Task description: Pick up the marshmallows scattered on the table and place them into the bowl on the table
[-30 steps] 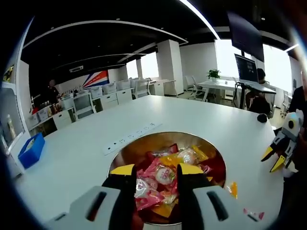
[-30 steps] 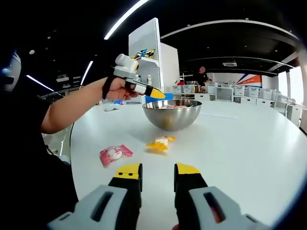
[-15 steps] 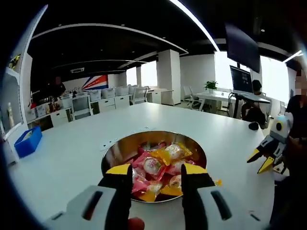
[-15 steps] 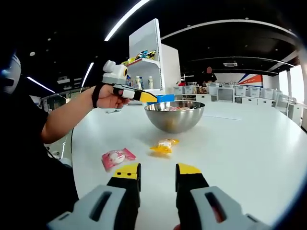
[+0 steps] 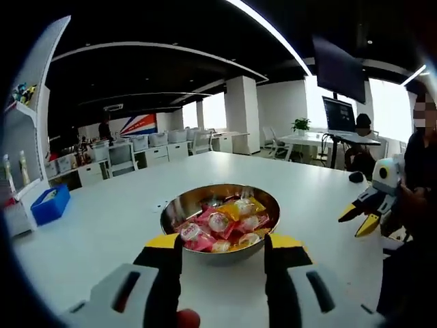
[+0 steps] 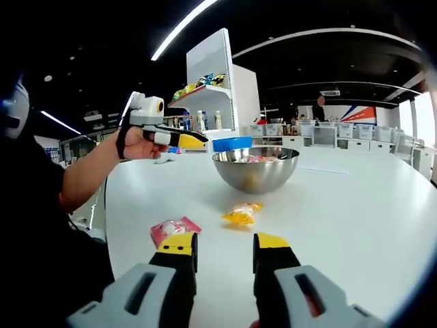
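Evidently both claws stood open and empty: the left claw (image 5: 222,240) before the bowl (image 5: 220,220), the right claw (image 6: 224,243) near a pink marshmallow (image 6: 172,229).

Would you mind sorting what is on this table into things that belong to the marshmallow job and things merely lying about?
Part of the job:
- round shiny steel bowl, already holding wrapped marshmallows
- pink-wrapped marshmallow on the white table
- yellow-wrapped marshmallow on the table
- right gripper, open
- left gripper, open

Just lying about:
- blue plastic box
- white shelf unit with bottles
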### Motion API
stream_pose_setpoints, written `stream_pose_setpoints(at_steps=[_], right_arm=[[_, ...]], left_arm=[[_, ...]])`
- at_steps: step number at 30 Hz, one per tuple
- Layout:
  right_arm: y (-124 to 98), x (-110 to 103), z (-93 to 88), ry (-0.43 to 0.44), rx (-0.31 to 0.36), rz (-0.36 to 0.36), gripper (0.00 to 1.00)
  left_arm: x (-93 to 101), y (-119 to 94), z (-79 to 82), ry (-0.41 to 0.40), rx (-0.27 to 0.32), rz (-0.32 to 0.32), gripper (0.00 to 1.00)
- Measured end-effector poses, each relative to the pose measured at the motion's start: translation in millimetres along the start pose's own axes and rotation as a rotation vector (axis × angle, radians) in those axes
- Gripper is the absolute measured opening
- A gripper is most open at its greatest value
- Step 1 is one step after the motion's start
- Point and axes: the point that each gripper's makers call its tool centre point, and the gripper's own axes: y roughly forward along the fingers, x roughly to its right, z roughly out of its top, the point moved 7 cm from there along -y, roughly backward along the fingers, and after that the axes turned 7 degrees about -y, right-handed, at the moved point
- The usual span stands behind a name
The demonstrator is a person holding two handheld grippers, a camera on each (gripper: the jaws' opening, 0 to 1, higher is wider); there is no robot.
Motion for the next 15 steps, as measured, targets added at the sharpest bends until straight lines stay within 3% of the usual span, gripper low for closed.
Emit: stream_pose_setpoints(at_steps=[15], right_arm=[[1, -1, -1.8, 0.009, -0.004, -0.004, 0.33]], left_arm=[[-4.5, -42, -14.8, -0.018, 0.025, 0.02, 0.53]])
